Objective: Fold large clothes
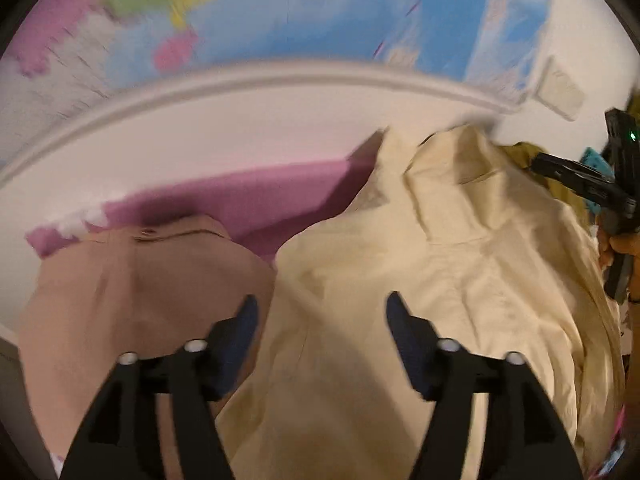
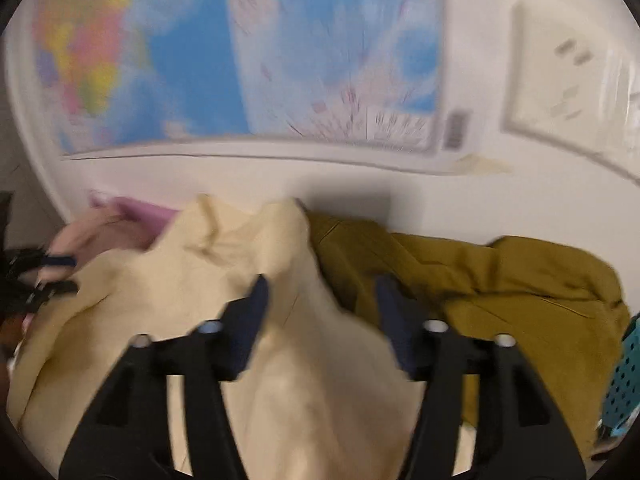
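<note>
A cream shirt (image 1: 460, 272) lies crumpled in the middle of the pile, collar end toward the wall; it also fills the centre of the right wrist view (image 2: 248, 264). A tan garment (image 1: 132, 280) lies to its left and an olive-mustard garment (image 2: 500, 284) to its right. My left gripper (image 1: 322, 308) is open above the seam between the tan garment and the cream shirt. My right gripper (image 2: 320, 292) is open over the cream shirt's right edge, beside the olive garment. It also shows at the right edge of the left wrist view (image 1: 580, 180). Both views are motion-blurred.
A purple cloth (image 1: 260, 200) lies under the clothes by the white wall (image 1: 200, 128). A world map (image 2: 280, 60) hangs on the wall. A teal perforated basket (image 2: 624, 380) stands at the far right. A wall socket panel (image 2: 560, 80) is at upper right.
</note>
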`<state>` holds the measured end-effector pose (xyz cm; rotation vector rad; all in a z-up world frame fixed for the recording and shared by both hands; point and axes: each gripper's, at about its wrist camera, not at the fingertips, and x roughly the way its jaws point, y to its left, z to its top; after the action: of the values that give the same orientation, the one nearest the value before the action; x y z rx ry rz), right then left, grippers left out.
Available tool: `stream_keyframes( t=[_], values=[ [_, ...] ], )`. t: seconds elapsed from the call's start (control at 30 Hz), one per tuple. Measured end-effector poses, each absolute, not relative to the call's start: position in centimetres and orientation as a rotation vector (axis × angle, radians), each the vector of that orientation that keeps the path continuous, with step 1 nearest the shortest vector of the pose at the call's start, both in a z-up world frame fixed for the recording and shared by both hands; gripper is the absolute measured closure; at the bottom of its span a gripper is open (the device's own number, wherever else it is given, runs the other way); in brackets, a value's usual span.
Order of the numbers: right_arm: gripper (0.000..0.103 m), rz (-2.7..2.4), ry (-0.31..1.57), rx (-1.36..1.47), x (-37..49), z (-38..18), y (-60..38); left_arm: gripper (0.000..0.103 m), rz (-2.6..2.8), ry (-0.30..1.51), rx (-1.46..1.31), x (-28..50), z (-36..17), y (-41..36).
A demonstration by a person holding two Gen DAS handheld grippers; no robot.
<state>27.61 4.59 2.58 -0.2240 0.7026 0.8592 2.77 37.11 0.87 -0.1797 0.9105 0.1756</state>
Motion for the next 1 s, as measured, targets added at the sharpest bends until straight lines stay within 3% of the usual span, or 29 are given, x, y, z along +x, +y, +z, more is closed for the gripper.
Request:
stream_keyframes(
  t=[0.07,0.1,0.37,0.5,0.53,0.57,0.6,0.63,0.67,0.7,0.73,0.77,0.9,1.0],
  values=[
    [0.027,0.864,0.670,-0.242,24.6,3.9,0.9,0.037,0.154,0.888,-0.142,0.4,1.9,35.9],
    [0.024,0.866,0.668,-0.233,22.8,4.2,-1.6,0.036,0.141,0.886,-0.135,-1.0,2.1,35.4],
    [0.022,0.791,0.905,-0.126,12.3,-2.5,-16.9,0.030,0.045,0.910,-0.110,-8.2,0.8,30.2],
    [0.022,0.839,1.012,-0.051,8.2,-6.1,-19.5,0.027,-0.004,0.932,-0.119,-11.0,-0.2,28.4],
    [0.037,0.851,1.025,-0.042,7.5,-6.8,-19.5,0.027,-0.022,0.937,-0.109,-11.5,-0.4,27.8],
    [0.063,0.863,1.038,-0.029,7.3,-7.2,-19.4,0.027,-0.029,0.942,-0.087,-12.0,-0.9,27.0],
    [0.075,0.863,1.044,-0.019,7.3,-7.3,-19.5,0.029,-0.018,0.963,-0.065,-12.2,-1.5,26.4],
    [0.088,0.853,1.034,-0.006,7.5,-7.1,-19.8,0.041,-0.005,0.973,-0.058,-12.4,-1.9,26.2],
    [0.095,0.850,1.007,0.005,7.7,-6.3,-20.2,0.060,0.005,0.976,-0.070,-12.4,-2.1,26.3],
    [0.097,0.839,0.979,-0.003,8.0,-5.3,-20.4,0.071,0.014,0.975,-0.092,-12.5,-2.1,26.8],
    [0.097,0.822,0.946,-0.017,8.4,-4.1,-20.4,0.089,0.029,0.971,-0.104,-12.6,-2.1,27.3],
    [0.097,0.813,0.904,-0.028,8.9,-2.3,-20.8,0.100,0.082,0.955,-0.114,-12.8,-1.5,28.2],
    [0.098,0.722,0.725,-0.101,11.4,4.9,-22.0,0.100,0.235,0.864,-0.156,-13.5,2.0,32.1],
    [0.098,0.623,0.689,-0.200,14.2,6.0,-21.8,0.100,0.395,0.810,-0.096,-13.9,3.9,34.4]
  ],
)
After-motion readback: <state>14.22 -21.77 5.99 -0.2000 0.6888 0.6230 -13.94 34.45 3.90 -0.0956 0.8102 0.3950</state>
